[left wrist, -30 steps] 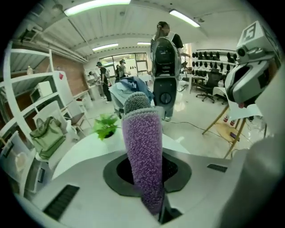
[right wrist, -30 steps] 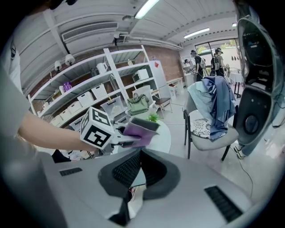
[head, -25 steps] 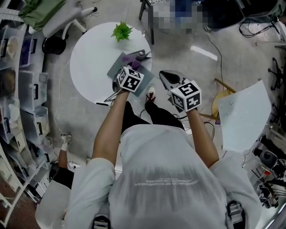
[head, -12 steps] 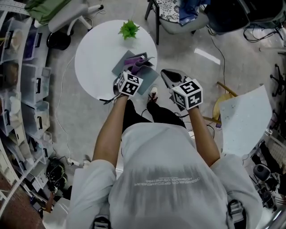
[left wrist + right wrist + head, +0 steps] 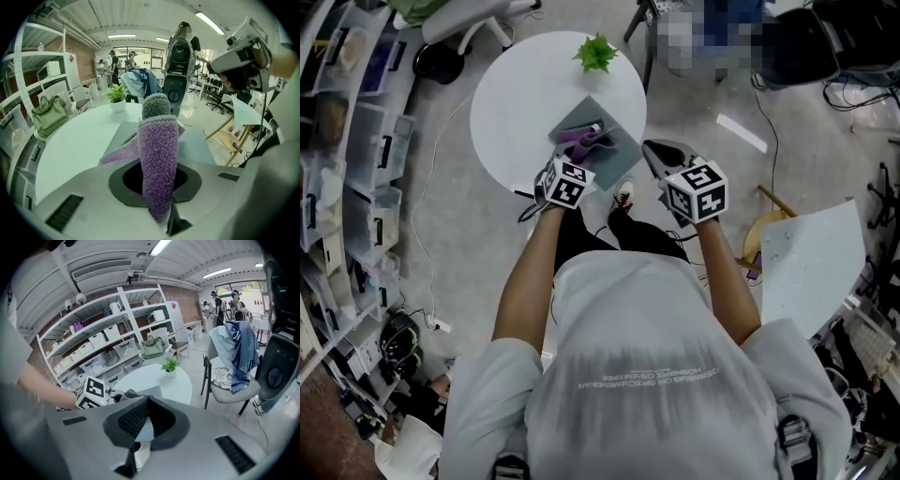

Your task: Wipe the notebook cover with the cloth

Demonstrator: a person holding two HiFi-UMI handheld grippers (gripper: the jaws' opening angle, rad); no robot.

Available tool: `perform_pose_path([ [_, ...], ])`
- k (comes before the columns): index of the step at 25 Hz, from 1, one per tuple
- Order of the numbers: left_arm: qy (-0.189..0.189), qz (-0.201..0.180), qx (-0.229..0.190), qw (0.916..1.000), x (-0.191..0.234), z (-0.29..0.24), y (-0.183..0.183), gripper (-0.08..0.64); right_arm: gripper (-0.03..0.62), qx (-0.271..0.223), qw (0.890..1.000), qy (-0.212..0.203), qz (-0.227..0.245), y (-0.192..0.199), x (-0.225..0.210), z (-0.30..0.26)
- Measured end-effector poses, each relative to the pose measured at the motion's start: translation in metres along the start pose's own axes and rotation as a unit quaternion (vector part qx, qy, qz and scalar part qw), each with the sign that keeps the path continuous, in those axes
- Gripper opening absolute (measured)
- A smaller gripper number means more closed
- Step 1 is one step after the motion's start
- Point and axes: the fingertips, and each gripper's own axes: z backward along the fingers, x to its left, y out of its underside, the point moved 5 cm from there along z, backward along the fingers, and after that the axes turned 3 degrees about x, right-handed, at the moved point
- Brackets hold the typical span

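A grey notebook [image 5: 614, 159] lies on the near right part of a round white table [image 5: 516, 103]. A purple knitted cloth [image 5: 586, 139] rests across its cover. My left gripper [image 5: 578, 155] reaches over the notebook's near edge and is shut on that cloth. In the left gripper view the cloth [image 5: 158, 164] stands up between the jaws, with the notebook [image 5: 199, 146] beneath it. My right gripper [image 5: 654, 150] hangs off the table's right side above the floor, shut with nothing in it. The right gripper's [image 5: 146, 401] dark pads meet at their tips.
A small potted plant [image 5: 596, 52] stands at the table's far edge. Shelves with storage bins [image 5: 347, 141] line the left. A chair [image 5: 234, 362] draped with clothes stands behind the table. A large white sheet [image 5: 806, 253] and a wooden stool [image 5: 759, 225] are on the right.
The left gripper has drawn back toward the notebook's near edge, pulling the cloth with it across the cover. The right gripper has stayed beside the table. The head camera has shifted.
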Motion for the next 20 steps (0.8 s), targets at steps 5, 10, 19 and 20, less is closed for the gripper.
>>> perform_pose_path([
  [5,-0.007,0.018,0.001,0.9998,0.002,0.010,0.016,0.051,0.003,0.006,1.000,-0.006,0.011,0.001,0.003,-0.003],
  [10,-0.003,0.068,0.001,0.9977,0.009,0.021,0.032,0.051,0.003,0.007,1.000,-0.003,0.013,0.003,0.004,-0.004],
  [19,-0.043,0.024,-0.065,0.9967,0.027,0.071,-0.037,0.051,0.003,0.003,1.000,0.010,0.001,0.011,0.001,0.004],
  [20,-0.037,0.005,-0.077,0.9963,0.025,0.069,-0.052,0.051,0.003,0.002,1.000,0.013,-0.003,0.012,0.000,0.005],
])
